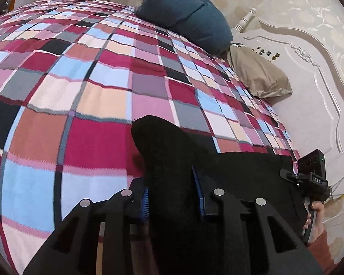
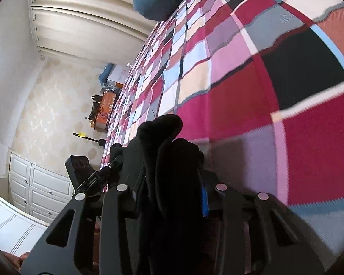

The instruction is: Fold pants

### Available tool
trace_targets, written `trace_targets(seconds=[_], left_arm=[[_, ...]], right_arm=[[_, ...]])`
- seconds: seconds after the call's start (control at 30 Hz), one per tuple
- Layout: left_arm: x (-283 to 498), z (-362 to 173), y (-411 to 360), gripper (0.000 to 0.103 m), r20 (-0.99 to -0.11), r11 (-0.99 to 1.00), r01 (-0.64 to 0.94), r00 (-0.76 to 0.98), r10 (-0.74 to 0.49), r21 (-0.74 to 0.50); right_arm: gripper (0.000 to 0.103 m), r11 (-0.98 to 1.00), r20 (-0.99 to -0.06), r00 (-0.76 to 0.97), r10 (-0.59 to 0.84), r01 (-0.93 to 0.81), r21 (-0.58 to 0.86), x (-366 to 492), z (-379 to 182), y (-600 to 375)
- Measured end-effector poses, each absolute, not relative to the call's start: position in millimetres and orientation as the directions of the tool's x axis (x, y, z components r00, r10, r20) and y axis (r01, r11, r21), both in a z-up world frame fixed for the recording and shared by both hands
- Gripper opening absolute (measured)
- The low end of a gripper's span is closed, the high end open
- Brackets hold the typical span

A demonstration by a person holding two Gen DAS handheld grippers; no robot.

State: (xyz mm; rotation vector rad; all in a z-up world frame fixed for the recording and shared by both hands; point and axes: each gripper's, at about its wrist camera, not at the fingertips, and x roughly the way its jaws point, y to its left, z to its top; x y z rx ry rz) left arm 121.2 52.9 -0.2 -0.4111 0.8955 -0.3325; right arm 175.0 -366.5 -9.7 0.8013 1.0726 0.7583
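Black pants (image 1: 169, 151) lie bunched between the blue pads of my left gripper (image 1: 173, 194), which is shut on the cloth; the fabric stretches right toward the other gripper's body (image 1: 312, 178), held by a hand. In the right wrist view a thick fold of the black pants (image 2: 169, 151) rises between the fingers of my right gripper (image 2: 175, 192), which is shut on it. Both grips hold the pants just above the checked bedspread (image 1: 98, 96). Most of the garment is hidden below the grippers.
A dark blue pillow (image 1: 185, 13) and a tan pillow (image 1: 259, 73) lie at the head of the bed by the white headboard (image 1: 309, 73). Curtains (image 2: 84, 18), white drawers (image 2: 41, 188) and boxes (image 2: 105, 105) stand beyond the bed's far edge.
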Motion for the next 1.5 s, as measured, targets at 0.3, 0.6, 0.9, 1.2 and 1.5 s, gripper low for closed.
trace_targets(seconds=[0.3,0.6,0.9,1.2,1.5], left_arm=[[163,4,73,0.031,-0.691,0.888,0.074,0.601,-0.403,-0.454],[217,4,93,0.031,-0.713,0.906,0.06,0.596,-0.369,-0.419],[224,-8,104,0.046,-0.681,0.861,0.085,0.574,-0.454,-0.501],[143,-11,121,0.072,-0.585,0.739,0.052,0.575,-0.571,-0.671],[93,-16,102,0.077,-0.541,0.694,0.057,0.582,-0.607,-0.717]], right_arm=[[0.034,0.488,-0.432,0.307,0.848,-0.135,0.862,213,-6,-342],[0.034,0.478,-0.425,0.311,0.85,-0.117,0.871,262,-6,-314],[0.044,0.442,-0.399,0.328,0.856,-0.065,0.895,270,-25,-314],[0.072,0.407,-0.368,0.337,0.867,-0.051,0.912,217,-12,-336],[0.074,0.412,-0.368,0.343,0.864,-0.062,0.909,161,-12,-327]])
